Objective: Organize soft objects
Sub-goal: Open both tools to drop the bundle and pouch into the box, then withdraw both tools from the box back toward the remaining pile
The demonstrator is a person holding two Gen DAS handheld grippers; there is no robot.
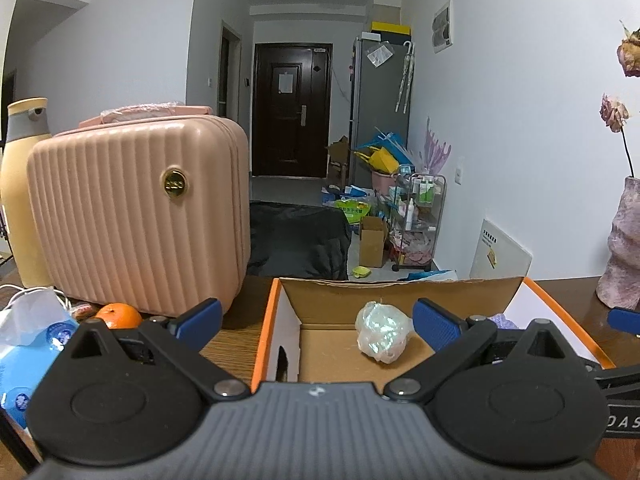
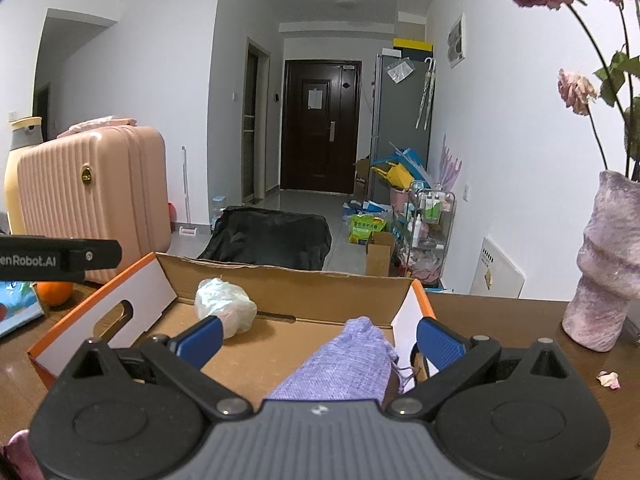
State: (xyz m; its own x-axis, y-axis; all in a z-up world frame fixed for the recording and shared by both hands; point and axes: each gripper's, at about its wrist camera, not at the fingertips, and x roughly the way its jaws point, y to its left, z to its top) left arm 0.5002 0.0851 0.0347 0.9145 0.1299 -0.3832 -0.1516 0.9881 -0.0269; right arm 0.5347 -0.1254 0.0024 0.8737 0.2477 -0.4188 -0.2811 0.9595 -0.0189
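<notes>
An open cardboard box [image 1: 400,292] with orange edges and white outer walls sits on a dark wooden table [image 1: 236,336]; every place below is given relative to this box.

The left gripper [image 1: 318,322] hangs over the box's near edge with its blue-padded jaws spread wide, holding nothing. Inside the box, near the back wall, lies a crumpled, shiny plastic bag [image 1: 383,332], between the two pads in the left wrist view but untouched by either.

The right gripper [image 2: 318,338] hangs over the box's near right corner, its jaws also spread wide. A lilac knitted cloth [image 2: 344,364] lies in that right corner of the box, rising between the pads and reaching toward the camera; it does not seem pinched, though its near end is hidden by the gripper body.

Left of the box stands a pink ribbed suitcase [image 1: 140,216], with an orange [image 1: 119,315] at its foot and a cream bottle [image 1: 20,184] behind it. Right of the box stands a mottled pink vase [image 2: 604,268] holding dried roses [image 2: 576,92].
</notes>
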